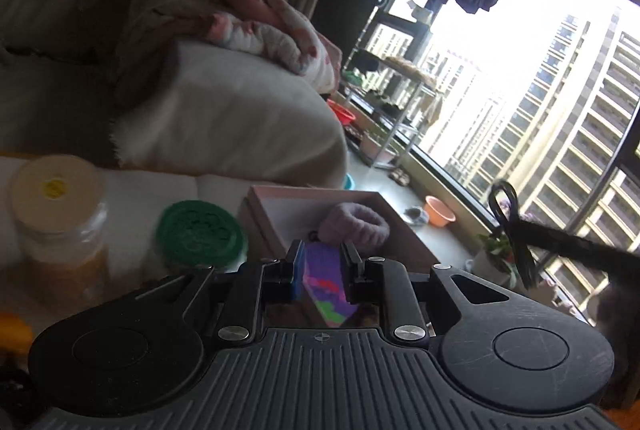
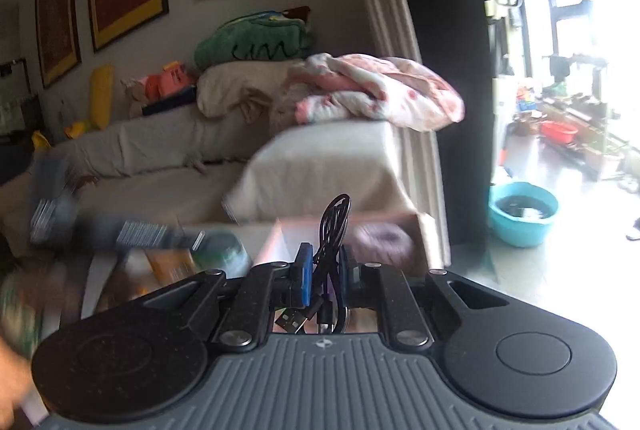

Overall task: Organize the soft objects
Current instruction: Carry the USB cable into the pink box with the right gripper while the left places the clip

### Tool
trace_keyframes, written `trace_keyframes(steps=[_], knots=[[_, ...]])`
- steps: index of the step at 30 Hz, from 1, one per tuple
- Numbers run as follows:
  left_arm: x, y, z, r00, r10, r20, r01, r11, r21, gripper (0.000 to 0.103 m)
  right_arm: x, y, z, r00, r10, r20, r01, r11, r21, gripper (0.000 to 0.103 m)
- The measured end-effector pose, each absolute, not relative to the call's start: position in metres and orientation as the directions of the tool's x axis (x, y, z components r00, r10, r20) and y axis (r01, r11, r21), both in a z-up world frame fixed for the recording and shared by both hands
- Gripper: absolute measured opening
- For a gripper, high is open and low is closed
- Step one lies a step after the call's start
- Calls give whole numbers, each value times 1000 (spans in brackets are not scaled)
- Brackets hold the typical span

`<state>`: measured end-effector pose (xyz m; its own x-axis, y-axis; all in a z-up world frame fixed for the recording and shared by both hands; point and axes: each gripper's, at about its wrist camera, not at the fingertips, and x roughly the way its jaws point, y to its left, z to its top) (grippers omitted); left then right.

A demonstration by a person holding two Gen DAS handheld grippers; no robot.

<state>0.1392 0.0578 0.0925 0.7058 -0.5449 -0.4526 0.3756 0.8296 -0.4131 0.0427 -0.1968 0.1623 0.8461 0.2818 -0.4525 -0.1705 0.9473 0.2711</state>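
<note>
My left gripper (image 1: 321,262) is shut on a purple soft item with red and green patches (image 1: 326,284), held just in front of an open pink box (image 1: 280,195). A fluffy mauve hair band (image 1: 354,226) lies inside the box. My right gripper (image 2: 325,266) is shut on a coiled black USB cable (image 2: 334,226), held above the near edge of the same box (image 2: 424,222); the hair band (image 2: 380,236) shows blurred inside it. The cable and right gripper also show at the right of the left wrist view (image 1: 516,230).
A jar with a cream lid (image 1: 56,189) and a jar with a green lid (image 1: 200,234) stand left of the box. A sofa (image 2: 320,157) with blankets and pillows lies behind. A blue basin (image 2: 522,211) sits on the floor at right.
</note>
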Motion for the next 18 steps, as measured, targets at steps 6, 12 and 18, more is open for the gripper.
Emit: trace_keyframes(steps=[6, 12, 18], knots=[[93, 142, 89, 814, -360, -457, 228, 920, -318, 21, 126, -162, 177, 824, 245, -511, -132, 960, 248, 46], [51, 221, 50, 842, -237, -484, 58, 933, -356, 21, 113, -119, 164, 812, 250, -528, -179, 967, 182, 58], [26, 255, 16, 888, -164, -430, -45, 899, -435, 21, 89, -29, 129, 714, 369, -595, -388, 916, 102, 58]])
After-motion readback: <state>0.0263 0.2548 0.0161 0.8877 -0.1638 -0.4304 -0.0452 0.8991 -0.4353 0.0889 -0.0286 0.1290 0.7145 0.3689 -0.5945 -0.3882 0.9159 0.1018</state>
